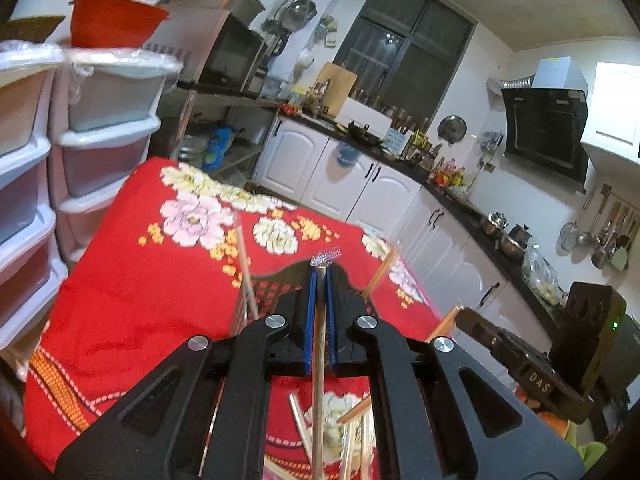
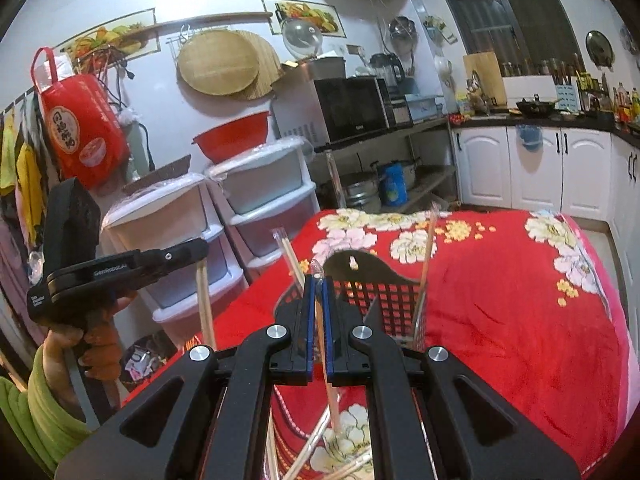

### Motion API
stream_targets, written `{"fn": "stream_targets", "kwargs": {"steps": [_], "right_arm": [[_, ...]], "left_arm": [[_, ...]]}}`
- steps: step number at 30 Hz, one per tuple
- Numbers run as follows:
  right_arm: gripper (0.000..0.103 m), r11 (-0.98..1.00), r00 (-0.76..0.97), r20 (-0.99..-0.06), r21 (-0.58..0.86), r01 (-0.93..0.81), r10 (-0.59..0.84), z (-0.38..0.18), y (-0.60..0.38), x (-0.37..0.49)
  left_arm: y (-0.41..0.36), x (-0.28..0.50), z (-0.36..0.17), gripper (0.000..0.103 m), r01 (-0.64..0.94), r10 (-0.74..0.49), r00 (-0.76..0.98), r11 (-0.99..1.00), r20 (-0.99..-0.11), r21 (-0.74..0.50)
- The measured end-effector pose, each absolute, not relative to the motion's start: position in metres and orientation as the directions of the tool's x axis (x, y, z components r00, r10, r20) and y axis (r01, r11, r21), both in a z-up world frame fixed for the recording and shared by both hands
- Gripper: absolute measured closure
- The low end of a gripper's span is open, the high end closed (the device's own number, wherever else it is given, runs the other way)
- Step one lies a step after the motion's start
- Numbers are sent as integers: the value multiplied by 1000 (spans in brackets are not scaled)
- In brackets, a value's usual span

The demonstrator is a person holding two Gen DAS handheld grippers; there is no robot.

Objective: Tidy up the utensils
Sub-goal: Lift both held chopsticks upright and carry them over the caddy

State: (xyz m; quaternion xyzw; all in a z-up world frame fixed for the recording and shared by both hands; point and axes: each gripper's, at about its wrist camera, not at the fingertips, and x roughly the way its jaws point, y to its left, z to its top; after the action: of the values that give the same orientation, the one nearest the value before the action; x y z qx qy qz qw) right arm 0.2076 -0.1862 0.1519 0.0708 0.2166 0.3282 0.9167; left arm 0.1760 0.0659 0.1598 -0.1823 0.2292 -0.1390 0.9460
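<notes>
Left tongs (image 1: 320,276) clamping chopstick (image 1: 319,380), holder (image 1: 276,284) beyond

Red floral tablecloth (image 2: 520,320) covers the table. White plastic drawer units (image 2: 256,216) stand off its far-left corner, red basin (image 2: 230,138) on top. Microwave (image 2: 352,110) on shelf behind. White cabinets (image 2: 532,168) beyond far edge. Range hood (image 1: 546,132) on right wall.

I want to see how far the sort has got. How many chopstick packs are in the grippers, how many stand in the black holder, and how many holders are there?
Chopstick packs gripped: 2, one in the left gripper, one in the right gripper
Chopstick packs standing in the black holder: 2
Black holders: 1
Total: 5
Loose packs on the red cloth are partly hidden, so they are not counted.
</notes>
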Motion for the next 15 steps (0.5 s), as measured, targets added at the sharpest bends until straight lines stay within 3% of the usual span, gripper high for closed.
{"fn": "stream_targets", "kwargs": {"steps": [15], "right_arm": [[99,779,747,-226,248,-576,625,198,-191,222]], "left_arm": [[46,201,213,102,182,-282,929,913,-241,-364]]}}
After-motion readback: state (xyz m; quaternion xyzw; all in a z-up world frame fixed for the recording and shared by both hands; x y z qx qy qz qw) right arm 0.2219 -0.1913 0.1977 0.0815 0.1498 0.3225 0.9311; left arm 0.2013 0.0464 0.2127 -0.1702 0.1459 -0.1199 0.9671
